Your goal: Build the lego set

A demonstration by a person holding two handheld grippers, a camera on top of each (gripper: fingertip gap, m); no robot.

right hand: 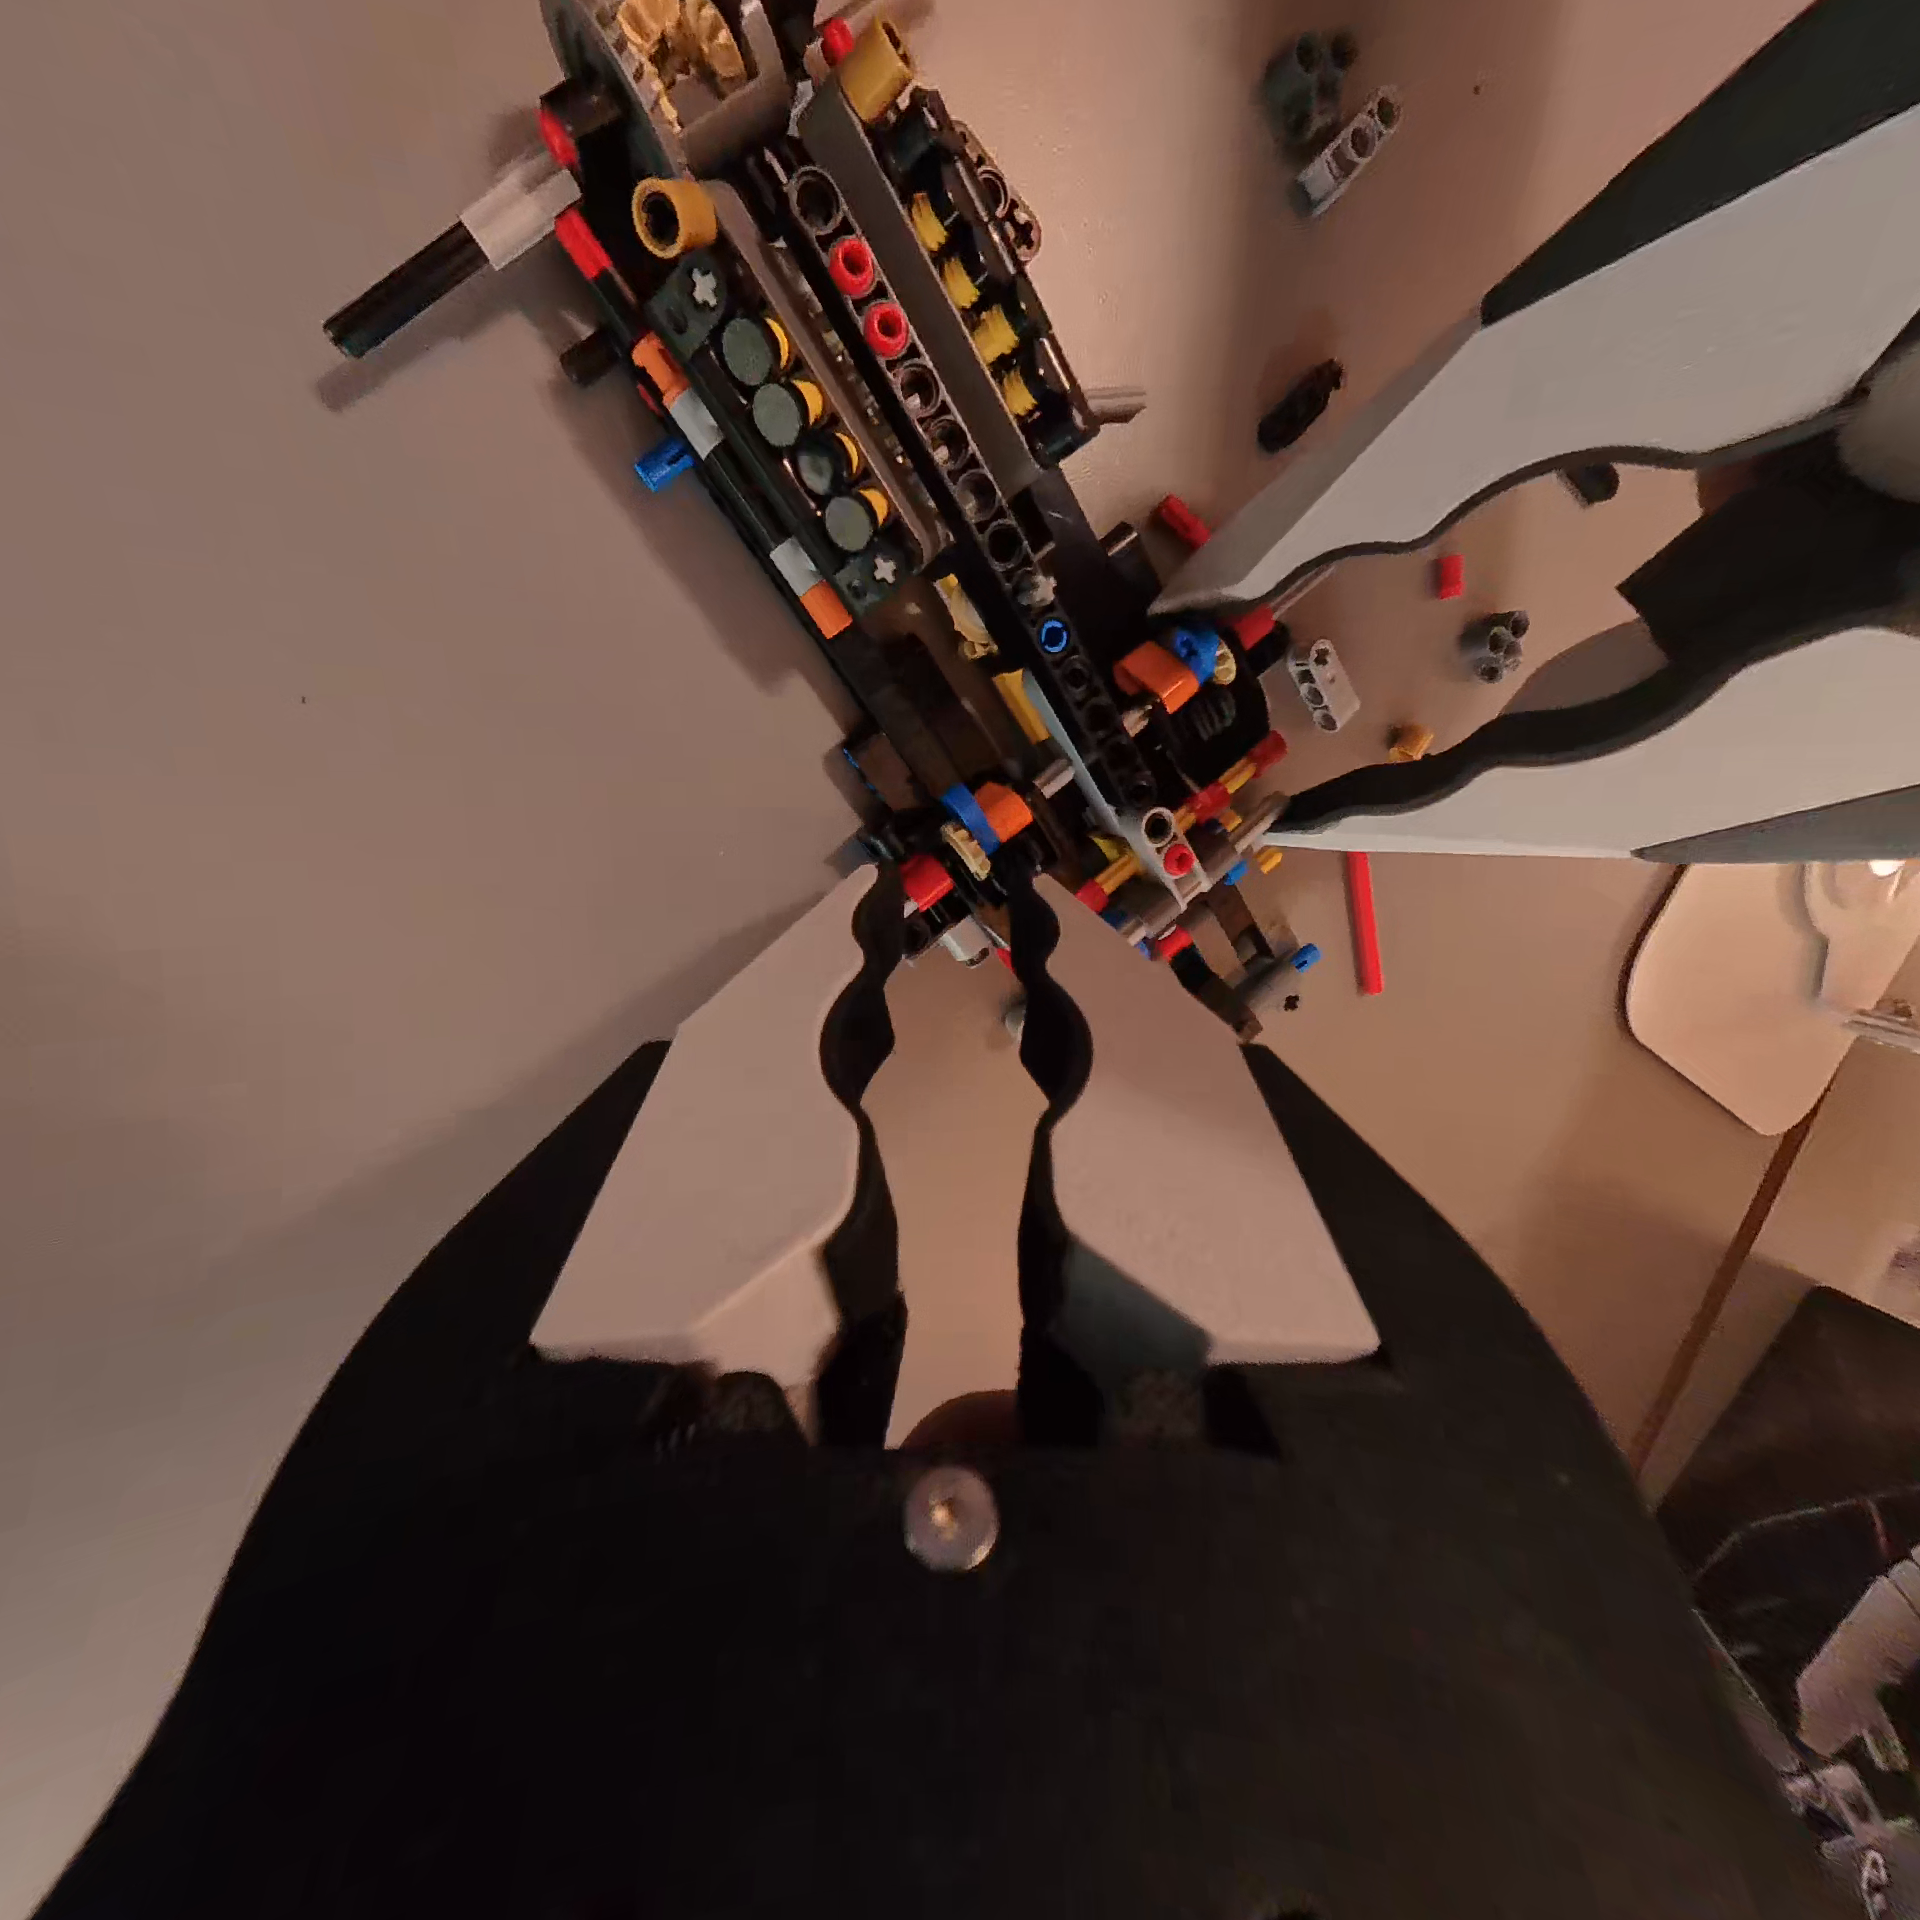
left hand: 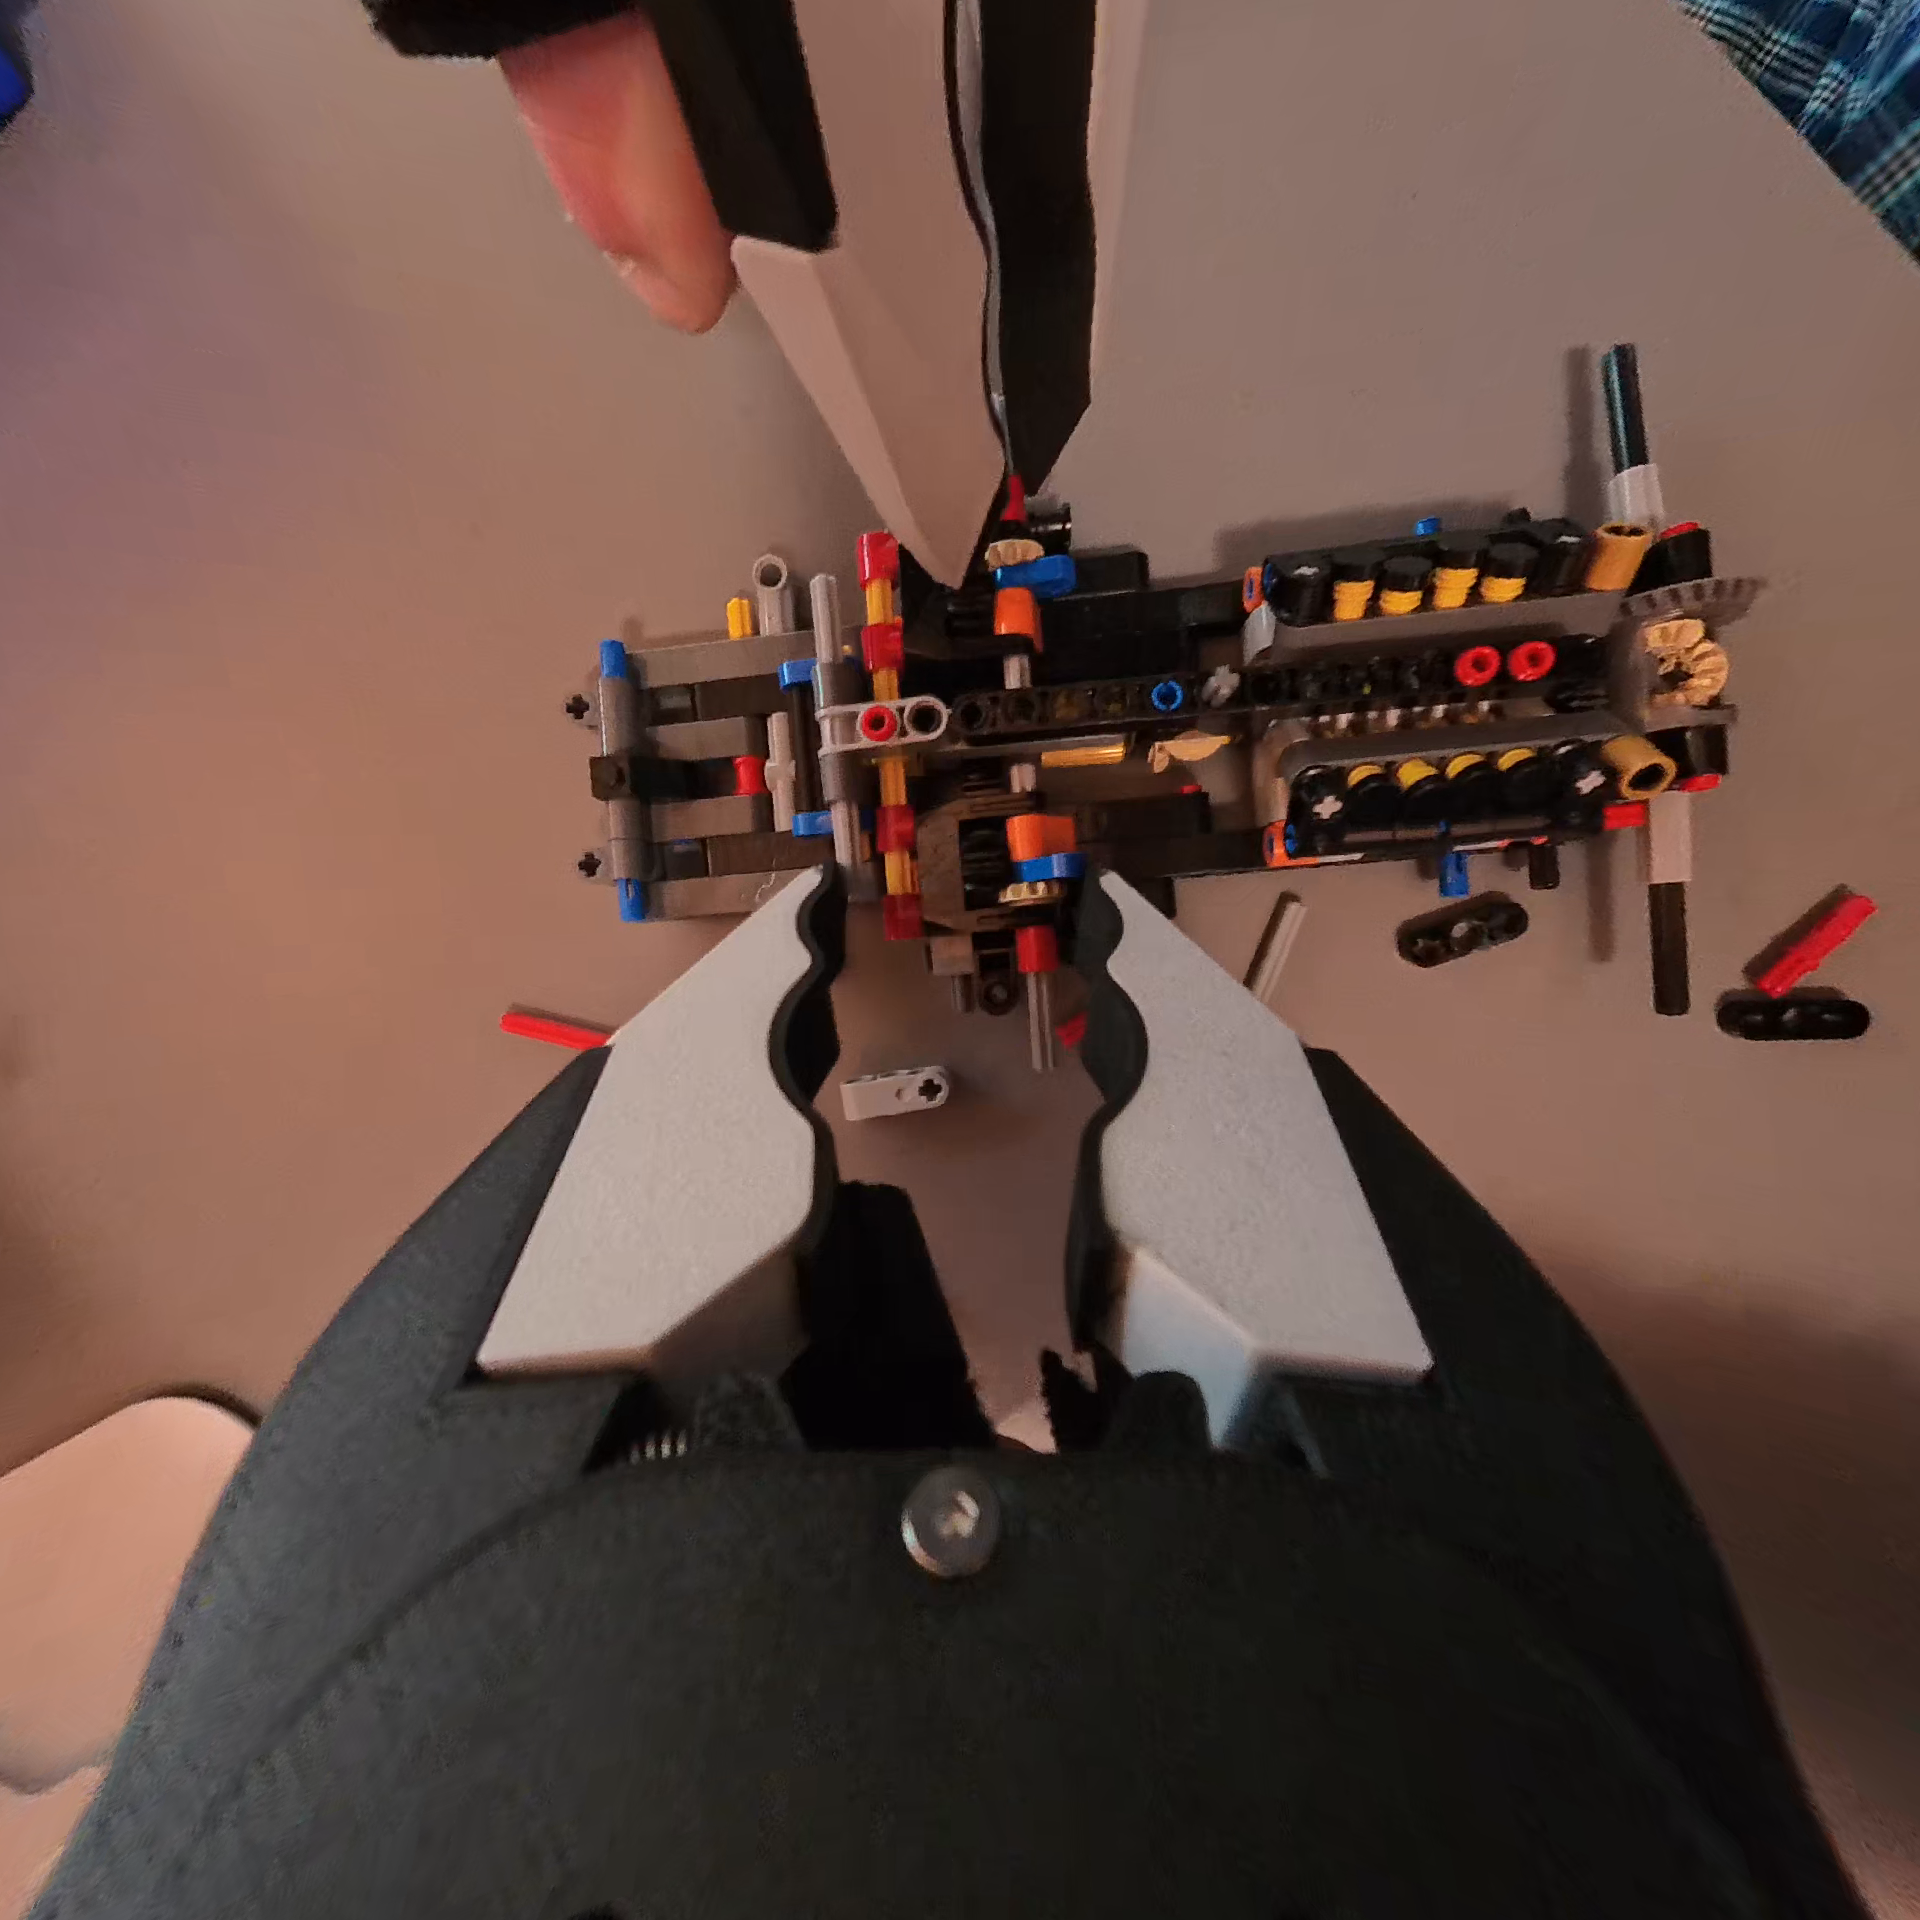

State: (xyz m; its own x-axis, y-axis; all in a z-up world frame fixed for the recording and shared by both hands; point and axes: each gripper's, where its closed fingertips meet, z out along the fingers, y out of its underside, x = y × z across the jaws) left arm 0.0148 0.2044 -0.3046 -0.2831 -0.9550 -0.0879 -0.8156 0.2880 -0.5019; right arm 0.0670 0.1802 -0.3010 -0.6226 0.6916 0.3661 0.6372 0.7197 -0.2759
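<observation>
The long Lego Technic model (left hand: 1101,707) lies flat on the beige table, with black beams, grey frames, yellow and black cylinder rows and red, blue and orange pins. My left gripper (left hand: 956,891) is open, and its tips straddle the orange and blue axle assembly (left hand: 1039,842) on the model's near side. My right gripper (right hand: 951,885) is shut on a short axle stub with a red bush (right hand: 925,883) on the model's opposite side. It also shows in the left wrist view (left hand: 992,520), coming down from the top. The model (right hand: 935,468) runs away diagonally in the right wrist view.
Loose parts lie by the model: a light grey connector (left hand: 894,1091), red axles (left hand: 551,1027) (left hand: 1813,940), black liftarms (left hand: 1460,928) (left hand: 1792,1016). More grey pieces (right hand: 1330,125) and a red axle (right hand: 1364,920) lie beyond. A person's finger (left hand: 644,208) is at top left. From the left gripper's tips to the light grey connector (left hand: 894,1091) is close to 5 centimeters. Seen from the right wrist view (right hand: 1334,686) as well.
</observation>
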